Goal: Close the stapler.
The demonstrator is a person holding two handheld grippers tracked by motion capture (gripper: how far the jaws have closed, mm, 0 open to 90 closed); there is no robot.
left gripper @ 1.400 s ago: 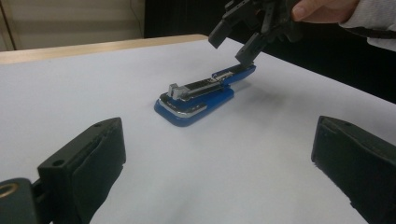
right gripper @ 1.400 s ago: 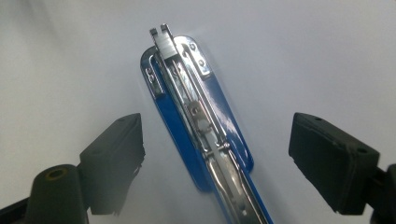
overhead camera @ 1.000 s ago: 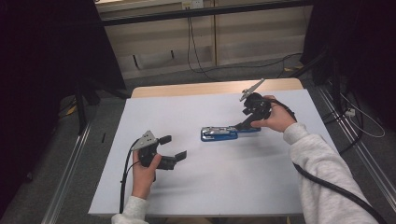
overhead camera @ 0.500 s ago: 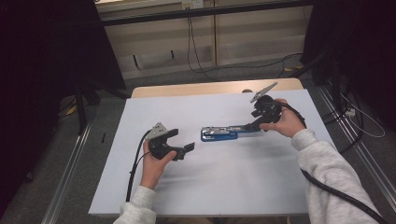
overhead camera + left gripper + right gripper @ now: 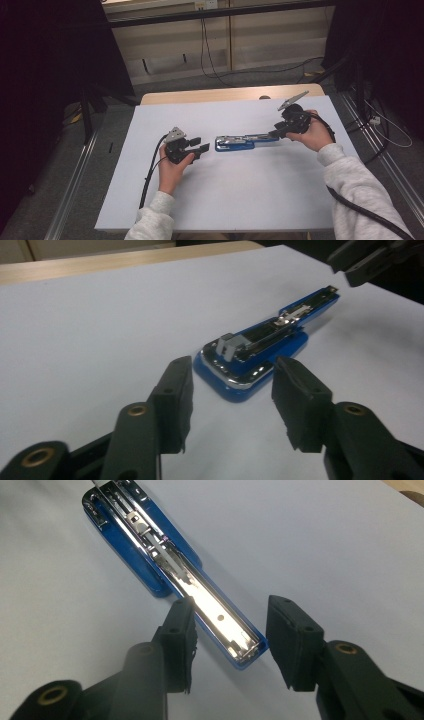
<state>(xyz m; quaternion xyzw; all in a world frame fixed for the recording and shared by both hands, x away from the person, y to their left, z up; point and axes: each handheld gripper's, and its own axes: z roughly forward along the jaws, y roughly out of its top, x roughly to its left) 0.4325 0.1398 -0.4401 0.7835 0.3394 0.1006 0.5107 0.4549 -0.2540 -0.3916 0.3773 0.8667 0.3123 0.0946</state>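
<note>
A blue stapler (image 5: pixel 240 142) lies swung open flat on the white table (image 5: pixel 240 200), its chrome staple rail facing up. My left gripper (image 5: pixel 201 145) sits just left of its hinged end. In the left gripper view the left gripper (image 5: pixel 232 390) has just been closing, and the stapler (image 5: pixel 260 350) begins right at the fingertips without touching them. My right gripper (image 5: pixel 274 134) is at the other end. Its jaws (image 5: pixel 230 630) have also been closing, and the tip of the stapler's rail (image 5: pixel 220 615) lies between them, close to the left finger (image 5: pixel 180 640), not clamped.
A wooden strip (image 5: pixel 225 95) runs along the table's far edge. Cables trail from both grippers, the left one (image 5: pixel 150 175) across the table. Metal rails (image 5: pixel 75 195) and floor flank the table. The right gripper (image 5: pixel 365 260) shows at the top right of the left gripper view.
My left hand has moved up and right toward the stapler's hinged end. My right hand has shifted slightly right along the stapler. Both pairs of jaws stand narrower than before.
</note>
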